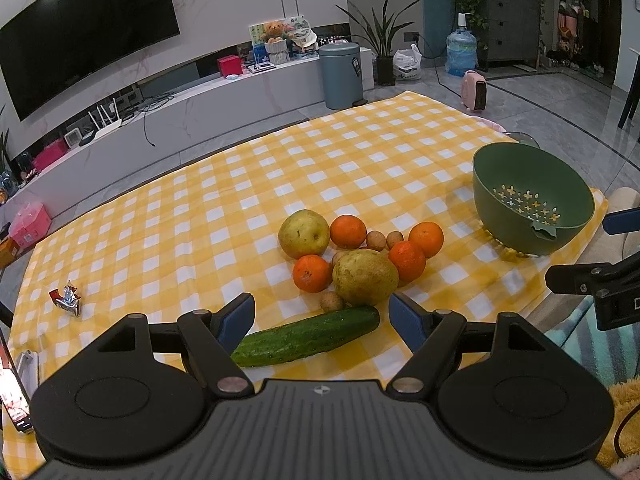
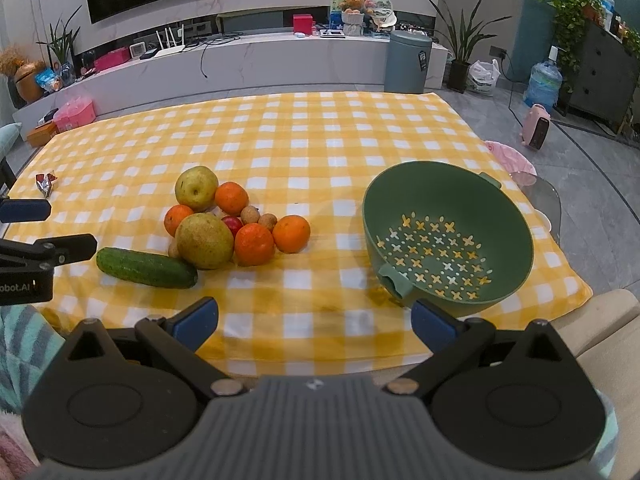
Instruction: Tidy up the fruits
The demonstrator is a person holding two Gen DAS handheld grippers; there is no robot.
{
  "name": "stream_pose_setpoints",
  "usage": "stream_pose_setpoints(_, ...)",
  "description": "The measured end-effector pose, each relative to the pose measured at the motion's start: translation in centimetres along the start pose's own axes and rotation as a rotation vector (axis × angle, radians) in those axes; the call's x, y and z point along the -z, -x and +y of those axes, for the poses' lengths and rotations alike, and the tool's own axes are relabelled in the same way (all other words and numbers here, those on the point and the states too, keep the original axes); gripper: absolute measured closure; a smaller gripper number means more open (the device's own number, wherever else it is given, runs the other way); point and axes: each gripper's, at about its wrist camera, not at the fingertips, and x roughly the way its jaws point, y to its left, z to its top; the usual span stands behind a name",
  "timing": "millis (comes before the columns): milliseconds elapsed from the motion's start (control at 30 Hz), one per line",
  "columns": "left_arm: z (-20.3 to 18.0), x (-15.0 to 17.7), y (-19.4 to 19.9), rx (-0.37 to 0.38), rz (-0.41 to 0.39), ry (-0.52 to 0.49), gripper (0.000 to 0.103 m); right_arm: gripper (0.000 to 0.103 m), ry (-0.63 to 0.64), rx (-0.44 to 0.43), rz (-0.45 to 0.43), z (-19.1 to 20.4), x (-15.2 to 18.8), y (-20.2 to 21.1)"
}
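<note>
Fruit pile (image 2: 224, 224) of pears, oranges and small brown fruits at centre left of the right wrist view, on the yellow checked counter (image 2: 320, 140); cucumber (image 2: 146, 268) touching its lower left. Green colander (image 2: 448, 240) centre right, empty. Left gripper (image 1: 322, 320) and right gripper (image 2: 314, 320) both spread, holding nothing.

My desk (image 2: 320, 140) wears a yellow-and-white checked cloth, and a crumpled foil wrapper (image 1: 67, 297) lies near its left edge. Beyond it I see a dark television (image 1: 80, 36) on the marble wall above a long low shelf (image 2: 248, 60) carrying a red box (image 2: 302, 24) and a teddy bear (image 2: 354, 2). A grey-blue bin (image 1: 341, 74), a potted plant (image 1: 382, 40), a water jug (image 1: 461, 50) and a pink heater (image 1: 474, 91) stand on the floor.
</note>
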Motion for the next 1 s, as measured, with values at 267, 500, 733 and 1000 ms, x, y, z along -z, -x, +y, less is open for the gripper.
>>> stream_pose_setpoints(267,0.0,0.0,0.0,-0.002,0.001,0.0,0.013,0.004,0.005,-0.002,0.007,0.1,0.0,-0.1)
stream_pose_setpoints(500,0.0,0.3,-0.1,0.001,0.006,0.0,0.013,0.004,0.003,-0.008,0.013,0.3,0.0,-0.3)
stream_pose_setpoints(733,-0.2,-0.3,0.1,0.039,-0.022,-0.043,0.014,0.004,0.005,-0.043,-0.091,0.3,0.5,0.0)
stream_pose_setpoints(1000,0.6,-1.1,-1.3,0.071,-0.013,-0.029,0.017,0.014,0.064,-0.12,-0.189,1.6,0.2,-1.2)
